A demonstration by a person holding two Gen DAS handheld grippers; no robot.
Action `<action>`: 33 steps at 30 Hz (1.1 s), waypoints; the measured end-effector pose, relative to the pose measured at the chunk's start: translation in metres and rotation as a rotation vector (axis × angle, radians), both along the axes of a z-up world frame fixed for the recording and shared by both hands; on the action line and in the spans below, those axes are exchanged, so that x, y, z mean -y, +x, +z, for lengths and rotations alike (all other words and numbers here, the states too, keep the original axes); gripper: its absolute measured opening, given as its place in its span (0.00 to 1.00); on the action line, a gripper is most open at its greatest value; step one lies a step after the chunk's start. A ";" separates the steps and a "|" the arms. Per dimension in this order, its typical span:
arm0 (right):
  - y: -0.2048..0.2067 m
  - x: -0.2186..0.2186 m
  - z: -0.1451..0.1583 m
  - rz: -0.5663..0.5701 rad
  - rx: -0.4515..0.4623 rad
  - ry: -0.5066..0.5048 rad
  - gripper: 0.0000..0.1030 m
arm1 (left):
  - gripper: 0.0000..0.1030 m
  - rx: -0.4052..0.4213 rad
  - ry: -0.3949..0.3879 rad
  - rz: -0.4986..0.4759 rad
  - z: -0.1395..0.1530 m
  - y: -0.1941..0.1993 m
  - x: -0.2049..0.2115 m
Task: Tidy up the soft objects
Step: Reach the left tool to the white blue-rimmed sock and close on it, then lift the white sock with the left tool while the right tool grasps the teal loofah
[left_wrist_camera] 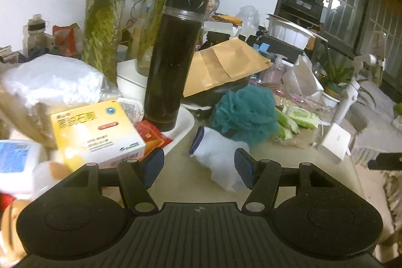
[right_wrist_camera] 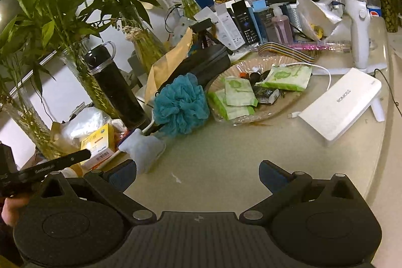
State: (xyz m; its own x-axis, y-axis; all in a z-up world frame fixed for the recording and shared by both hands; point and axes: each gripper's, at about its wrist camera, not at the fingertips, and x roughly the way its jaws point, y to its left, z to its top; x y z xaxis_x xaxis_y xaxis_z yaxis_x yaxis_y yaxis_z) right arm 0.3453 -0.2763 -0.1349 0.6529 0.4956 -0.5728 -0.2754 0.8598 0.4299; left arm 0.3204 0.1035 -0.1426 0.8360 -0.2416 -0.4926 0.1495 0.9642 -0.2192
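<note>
A white sock [left_wrist_camera: 216, 157] with a blue cuff lies crumpled on the beige tabletop [left_wrist_camera: 181, 180], and behind it sits a teal mesh bath puff [left_wrist_camera: 243, 112]. My left gripper [left_wrist_camera: 199, 168] is open just above the table. The sock lies between its blue pads, nearer the right pad, with neither pad clearly pressing it. In the right wrist view the same sock [right_wrist_camera: 145, 147] lies just ahead of the left finger of my right gripper [right_wrist_camera: 198, 176]. That gripper is wide open and holds nothing. The puff [right_wrist_camera: 181, 104] sits farther back.
A tall black flask [left_wrist_camera: 173, 54], a yellow box [left_wrist_camera: 98, 132] and glass vases of bamboo [right_wrist_camera: 83, 72] crowd the left. A clear dish of green packets [right_wrist_camera: 241, 94] and a white power bank [right_wrist_camera: 339, 104] lie to the right. A hand [right_wrist_camera: 10, 210] shows at the left edge.
</note>
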 end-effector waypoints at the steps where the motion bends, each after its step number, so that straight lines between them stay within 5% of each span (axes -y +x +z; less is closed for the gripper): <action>1: 0.001 -0.001 0.000 0.000 -0.002 0.002 1.00 | 0.59 -0.003 -0.001 -0.003 -0.001 0.005 0.001; 14: 0.000 -0.008 0.002 0.032 0.023 -0.038 1.00 | 0.44 -0.107 -0.077 -0.004 -0.035 0.060 0.005; 20: 0.000 -0.008 0.001 0.037 0.022 -0.048 1.00 | 0.09 -0.137 -0.134 -0.014 -0.041 0.068 0.009; 33: 0.000 -0.027 -0.002 0.082 0.095 -0.158 1.00 | 0.07 -0.031 0.003 -0.129 0.003 0.024 0.031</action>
